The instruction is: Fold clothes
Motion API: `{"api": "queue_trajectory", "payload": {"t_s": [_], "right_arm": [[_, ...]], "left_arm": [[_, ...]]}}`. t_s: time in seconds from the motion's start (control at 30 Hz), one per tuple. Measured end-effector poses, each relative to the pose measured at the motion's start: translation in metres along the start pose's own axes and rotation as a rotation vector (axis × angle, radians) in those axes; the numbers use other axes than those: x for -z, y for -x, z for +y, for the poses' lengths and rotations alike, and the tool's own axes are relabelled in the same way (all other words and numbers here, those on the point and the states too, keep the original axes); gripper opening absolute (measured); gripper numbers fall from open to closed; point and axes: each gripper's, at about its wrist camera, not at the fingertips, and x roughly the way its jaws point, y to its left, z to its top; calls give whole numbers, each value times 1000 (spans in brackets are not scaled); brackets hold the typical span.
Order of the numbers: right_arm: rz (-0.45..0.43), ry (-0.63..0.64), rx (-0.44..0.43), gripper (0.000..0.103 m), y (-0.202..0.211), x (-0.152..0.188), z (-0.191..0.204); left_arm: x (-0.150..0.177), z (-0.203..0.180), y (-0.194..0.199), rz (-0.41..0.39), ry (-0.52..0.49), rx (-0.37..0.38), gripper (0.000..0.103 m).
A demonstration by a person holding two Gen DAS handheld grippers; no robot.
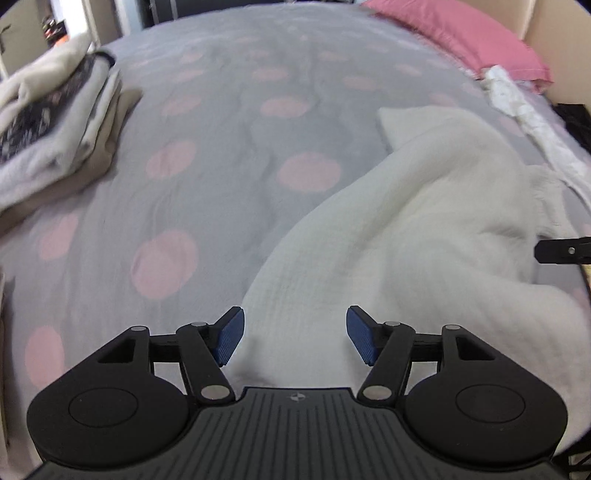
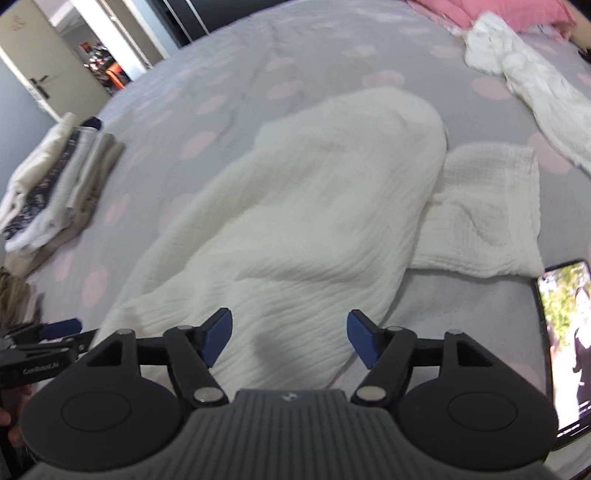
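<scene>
A white crinkled garment (image 1: pixel 424 229) lies partly folded on the grey bedspread with pink dots (image 1: pixel 207 155). In the right wrist view the garment (image 2: pixel 303 214) lies folded over lengthwise, with one sleeve (image 2: pixel 487 210) sticking out to the right. My left gripper (image 1: pixel 294 338) is open and empty, just above the garment's near left edge. My right gripper (image 2: pixel 290 339) is open and empty, above the garment's near end. A tip of the right gripper shows at the right edge of the left wrist view (image 1: pixel 561 251). The left gripper shows at the left edge of the right wrist view (image 2: pixel 55 336).
A stack of folded clothes (image 1: pixel 55 122) sits at the left of the bed; it also shows in the right wrist view (image 2: pixel 55 184). Another white garment (image 2: pixel 524 85) lies crumpled at the far right near a pink pillow (image 1: pixel 461 33). A lit phone (image 2: pixel 565 343) lies at the right.
</scene>
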Motion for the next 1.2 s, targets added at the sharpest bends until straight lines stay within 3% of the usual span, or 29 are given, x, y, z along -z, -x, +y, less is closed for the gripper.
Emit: {"api": "queue_trajectory", "payload": {"t_s": [0.07, 0.1, 0.17, 0.23, 0.27, 0.4, 0.63, 0.77, 0.9, 1.03, 1.2], "right_arm": [[47, -25, 2, 73, -19, 1, -4], [58, -32, -12, 73, -23, 4, -4], [81, -46, -39, 61, -31, 9, -3], [81, -20, -43, 30, -33, 12, 4], [71, 8, -37, 25, -31, 12, 10], [-14, 78, -65, 17, -6, 10, 30], [-226, 208, -72, 16, 62, 4, 53], [-307, 253, -130, 16, 100, -12, 67], [-414, 387, -41, 16, 126, -32, 89], [-466, 396, 72, 16, 128, -62, 84], [-399, 396, 137, 24, 113, -74, 69]], "left_arm": [[0, 7, -10, 38, 43, 20, 56], [1, 8, -14, 53, 58, 41, 50], [3, 5, -17, 61, 57, 64, 28], [5, 2, -18, 66, 52, 83, 5], [6, 0, -19, 69, 49, 93, 1], [2, -10, 7, -41, 7, 80, 0], [-9, 1, 63, -213, 20, 41, 0], [-15, 8, 93, -300, 28, 18, 0], [-21, 15, 123, -388, 37, -4, 0], [-8, 9, 114, -341, -12, 32, 0], [3, 1, 97, -265, -64, 76, 0]]}}
